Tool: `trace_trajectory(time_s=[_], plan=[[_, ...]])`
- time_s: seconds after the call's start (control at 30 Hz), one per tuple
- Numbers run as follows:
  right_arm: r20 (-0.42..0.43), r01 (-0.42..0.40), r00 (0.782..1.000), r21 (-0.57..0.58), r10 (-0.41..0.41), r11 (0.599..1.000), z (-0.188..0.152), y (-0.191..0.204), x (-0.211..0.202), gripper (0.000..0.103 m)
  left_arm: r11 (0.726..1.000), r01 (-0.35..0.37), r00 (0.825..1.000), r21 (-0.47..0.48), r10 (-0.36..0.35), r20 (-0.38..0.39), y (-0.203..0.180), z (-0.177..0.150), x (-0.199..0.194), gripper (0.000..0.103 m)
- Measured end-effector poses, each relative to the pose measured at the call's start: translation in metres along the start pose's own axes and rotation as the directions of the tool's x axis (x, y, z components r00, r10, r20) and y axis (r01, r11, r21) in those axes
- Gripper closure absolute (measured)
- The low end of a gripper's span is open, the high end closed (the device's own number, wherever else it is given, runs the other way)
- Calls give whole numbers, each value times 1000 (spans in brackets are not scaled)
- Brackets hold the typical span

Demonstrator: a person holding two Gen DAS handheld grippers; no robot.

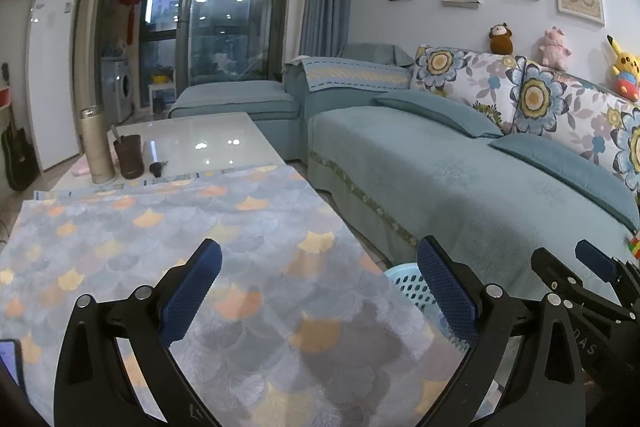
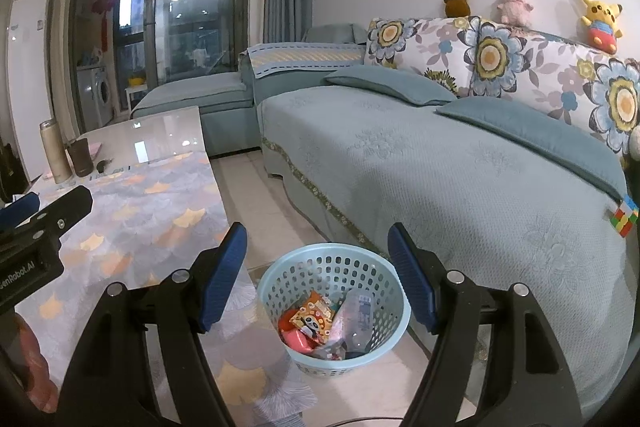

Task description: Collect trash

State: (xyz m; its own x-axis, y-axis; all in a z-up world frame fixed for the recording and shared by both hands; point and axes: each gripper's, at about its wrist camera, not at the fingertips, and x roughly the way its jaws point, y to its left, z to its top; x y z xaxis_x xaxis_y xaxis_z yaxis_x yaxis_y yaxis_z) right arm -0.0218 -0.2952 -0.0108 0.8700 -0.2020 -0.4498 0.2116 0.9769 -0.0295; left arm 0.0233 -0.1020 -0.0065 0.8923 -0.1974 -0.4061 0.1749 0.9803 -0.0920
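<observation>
In the left wrist view, the left gripper point(image 1: 320, 291) is held above the near part of the tabletop point(image 1: 224, 143), which is covered by a grey-blue cloth with orange fan shapes point(image 1: 160, 227). Its jaws are spread wide and nothing is held between them. Past the cloth's right edge, part of a light blue perforated plastic basket point(image 1: 408, 287) is seen on the floor, just beside the tabletop. The right gripper point(image 1: 588, 267) is seen at the right, over the gap before the teal sofa point(image 1: 460, 187). Near the far left corner of the tabletop stand a tall beige flask point(image 1: 95, 147) and a dark brown cup point(image 1: 129, 157), close together.

In the right wrist view, the right gripper point(image 2: 318, 275) is held over the basket point(image 2: 396, 327), its jaws wide apart and empty. The basket stands on the pale tiled floor point(image 2: 260, 195) between the tabletop's right edge and the sofa point(image 2: 440, 187). Inside it lie colourful snack wrappers point(image 2: 314, 317), a pink piece point(image 2: 298, 341) and a clear plastic bottle point(image 2: 358, 311). The left gripper point(image 2: 36, 207) is seen at the left edge, over the cloth point(image 2: 152, 211). A multicoloured puzzle cube point(image 2: 622, 217) rests on the sofa at the right.
</observation>
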Motion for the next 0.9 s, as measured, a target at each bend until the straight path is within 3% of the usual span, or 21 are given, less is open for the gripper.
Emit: trace_trajectory(time_s=[0.9], plan=[[13,-17,1000,25,17,1000,0,-1,-2,34,1000,12,1000,0,-12,-14,0,-6,5,8]])
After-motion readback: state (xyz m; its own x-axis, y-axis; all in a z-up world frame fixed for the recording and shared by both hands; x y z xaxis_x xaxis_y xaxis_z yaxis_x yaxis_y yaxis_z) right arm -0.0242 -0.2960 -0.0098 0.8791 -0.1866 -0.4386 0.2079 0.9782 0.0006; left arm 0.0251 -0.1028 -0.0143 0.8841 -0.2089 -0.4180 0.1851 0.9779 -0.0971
